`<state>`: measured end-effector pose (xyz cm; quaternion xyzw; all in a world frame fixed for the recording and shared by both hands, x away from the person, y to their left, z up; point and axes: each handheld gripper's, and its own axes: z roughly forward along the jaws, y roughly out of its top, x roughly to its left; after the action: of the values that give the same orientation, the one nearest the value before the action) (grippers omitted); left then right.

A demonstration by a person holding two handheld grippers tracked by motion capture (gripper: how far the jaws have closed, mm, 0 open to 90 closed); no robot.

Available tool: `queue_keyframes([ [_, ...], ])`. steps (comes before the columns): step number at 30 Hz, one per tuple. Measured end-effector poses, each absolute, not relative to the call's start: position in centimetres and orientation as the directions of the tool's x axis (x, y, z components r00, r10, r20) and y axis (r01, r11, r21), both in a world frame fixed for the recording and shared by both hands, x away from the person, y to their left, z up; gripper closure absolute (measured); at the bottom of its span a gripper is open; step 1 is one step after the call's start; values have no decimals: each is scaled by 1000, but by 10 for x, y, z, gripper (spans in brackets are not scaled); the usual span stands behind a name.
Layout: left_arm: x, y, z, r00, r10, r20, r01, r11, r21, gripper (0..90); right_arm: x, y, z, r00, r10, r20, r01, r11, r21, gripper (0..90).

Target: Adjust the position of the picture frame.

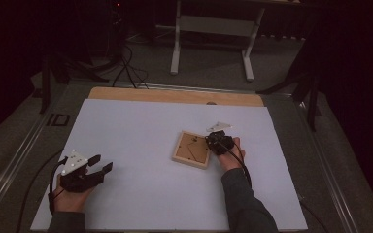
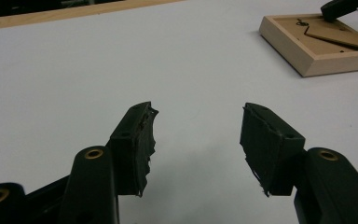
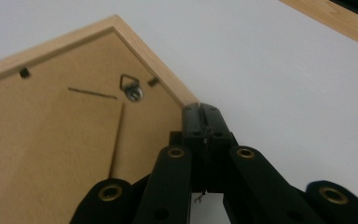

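— Where is the picture frame [image 1: 191, 149] found?

— It is laid back-up on the white table sheet [image 1: 141, 145], right of centre; a metal hanging ring [image 3: 131, 88] is seen on its backing. No writing can be read.

— And the claws?

— The right gripper [image 3: 200, 109] is pressed together at the frame's edge; the left gripper [image 2: 196, 126] is held apart, well away.

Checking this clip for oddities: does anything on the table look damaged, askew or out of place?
Two things. The wooden picture frame lies face down, turned askew to the white mat's edges. The left gripper's pads look torn and ragged along their edges. The right gripper is shut at the frame's rim.
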<state>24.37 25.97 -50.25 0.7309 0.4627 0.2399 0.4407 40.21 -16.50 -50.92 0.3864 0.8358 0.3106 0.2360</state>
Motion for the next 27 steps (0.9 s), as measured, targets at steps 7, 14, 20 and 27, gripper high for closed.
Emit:
queue_keyframes([
  [7, 244, 260, -503, 454, 889, -59, 468, -181, 865, 440, 393, -171, -509, -593, 788, -167, 494, 520, 697, 898],
  [14, 244, 260, -503, 454, 889, -60, 468, -181, 865, 440, 377, -170, -509, -616, 769, -173, 479, 539, 693, 897],
  [20, 244, 259, -503, 457, 888, -57, 467, -185, 865, 440, 367, -170, -508, -630, 756, -175, 476, 554, 683, 898],
  [27, 244, 259, -503, 458, 887, -55, 468, -188, 863, 439, 359, -173, -507, -641, 755, -139, 492, 544, 680, 898],
])
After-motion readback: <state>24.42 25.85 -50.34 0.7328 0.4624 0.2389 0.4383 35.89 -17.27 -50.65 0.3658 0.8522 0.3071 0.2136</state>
